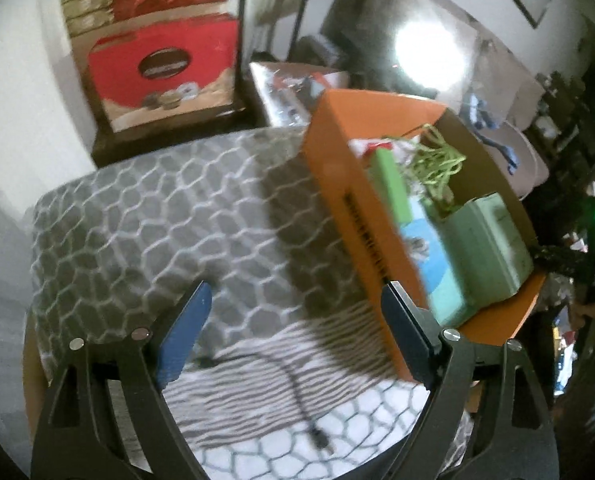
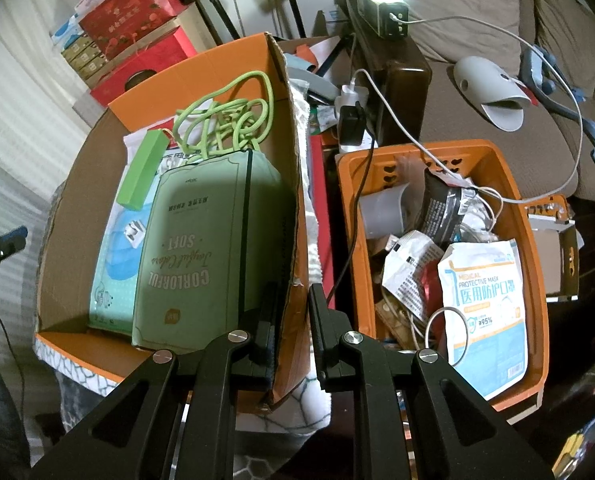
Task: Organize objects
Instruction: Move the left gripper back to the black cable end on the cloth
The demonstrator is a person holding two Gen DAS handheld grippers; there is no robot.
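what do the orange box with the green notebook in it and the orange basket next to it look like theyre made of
Orange box: looks like corrugated cardboard, matte orange outside, raw brown inside; its torn wall edge shows a frayed, layered core. Orange basket: likely moulded plastic, smooth with a slight sheen, with a rounded rim and punched cut-outs along the wall.

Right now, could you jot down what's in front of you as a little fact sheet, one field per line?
Setting: patterned grey blanket with a cardboard box on it
Box contents: green notebook, green cord, small green case, blue mask pack
Beside the box: orange basket holding a medical mask packet and cables
Right gripper: clamped on the box's side wall
Left gripper: open, empty, over the blanket
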